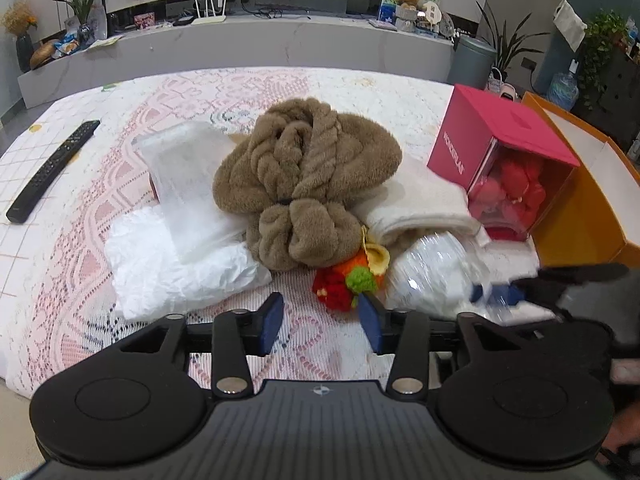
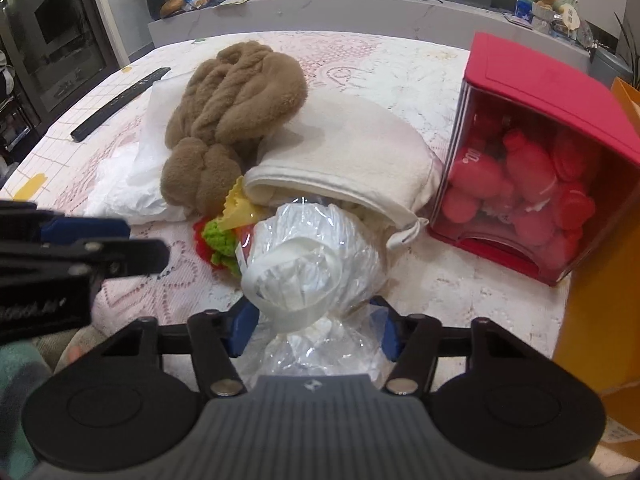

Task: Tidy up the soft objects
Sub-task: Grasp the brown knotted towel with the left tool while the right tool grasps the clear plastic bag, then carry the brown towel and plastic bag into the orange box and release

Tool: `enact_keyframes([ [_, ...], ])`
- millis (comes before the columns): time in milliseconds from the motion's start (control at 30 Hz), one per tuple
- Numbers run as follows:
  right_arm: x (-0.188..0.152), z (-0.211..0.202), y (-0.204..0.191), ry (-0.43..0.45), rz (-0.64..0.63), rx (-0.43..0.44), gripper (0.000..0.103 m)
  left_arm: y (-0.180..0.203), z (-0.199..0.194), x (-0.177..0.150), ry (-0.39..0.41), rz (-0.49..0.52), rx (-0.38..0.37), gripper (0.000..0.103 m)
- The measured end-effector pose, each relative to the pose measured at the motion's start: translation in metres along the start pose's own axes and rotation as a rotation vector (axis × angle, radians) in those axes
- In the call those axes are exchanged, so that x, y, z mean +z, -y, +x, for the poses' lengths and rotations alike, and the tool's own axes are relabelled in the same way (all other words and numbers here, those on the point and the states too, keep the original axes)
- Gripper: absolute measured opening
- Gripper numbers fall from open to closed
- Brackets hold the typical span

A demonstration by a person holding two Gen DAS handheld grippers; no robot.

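Note:
A brown fluffy towel bundle (image 1: 304, 176) (image 2: 236, 96) lies mid-table, with a cream folded towel (image 1: 420, 204) (image 2: 344, 160) to its right. A crocheted orange, red and green toy (image 1: 348, 280) (image 2: 224, 236) sits at the front of the pile. A clear plastic bag holding something white (image 2: 312, 264) (image 1: 432, 276) lies between the pads of my right gripper (image 2: 316, 328), which stands open around its near end. My left gripper (image 1: 320, 320) is open and empty, just in front of the crocheted toy.
White crumpled paper and plastic (image 1: 176, 252) lie left of the towels. A red box with a clear window and pink plush inside (image 1: 504, 160) (image 2: 536, 160) stands at the right, beside an orange box (image 1: 580, 192). A black remote (image 1: 52, 168) lies far left on the lace cloth.

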State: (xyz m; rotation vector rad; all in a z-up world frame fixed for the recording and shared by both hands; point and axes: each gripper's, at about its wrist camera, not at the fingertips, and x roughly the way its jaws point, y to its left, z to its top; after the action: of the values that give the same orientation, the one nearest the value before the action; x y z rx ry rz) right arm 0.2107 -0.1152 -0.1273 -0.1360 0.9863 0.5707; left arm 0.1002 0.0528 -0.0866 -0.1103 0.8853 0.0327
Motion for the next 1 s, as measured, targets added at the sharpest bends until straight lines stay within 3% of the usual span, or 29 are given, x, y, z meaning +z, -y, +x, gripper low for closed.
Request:
enact_keyframes([
  [133,-0.001,-0.03,-0.004,0.006,-0.021,0.028,0.057,0.002,-0.003,0.01,0.028,0.0,0.015,0.059],
  [233,0.004,-0.061,-0.005,0.075,-0.037,0.015,0.057,0.002,-0.001,0.02,0.045,-0.015,0.018,0.059],
  [333,0.016,-0.075,-0.003,0.165,-0.063,-0.057,0.057,0.002,0.005,0.032,0.052,-0.023,0.025,0.061],
  [533,0.038,-0.049,0.004,0.192,-0.058,-0.079,0.057,-0.003,0.032,0.044,0.03,-0.058,0.049,0.069],
  [800,0.029,-0.021,0.011,0.156,-0.001,-0.039,0.057,0.001,0.057,0.041,0.026,-0.055,0.096,0.077],
  [1000,0.025,-0.015,0.017,0.155,0.03,-0.011,0.057,0.0,0.052,0.038,0.043,-0.062,0.103,0.048],
])
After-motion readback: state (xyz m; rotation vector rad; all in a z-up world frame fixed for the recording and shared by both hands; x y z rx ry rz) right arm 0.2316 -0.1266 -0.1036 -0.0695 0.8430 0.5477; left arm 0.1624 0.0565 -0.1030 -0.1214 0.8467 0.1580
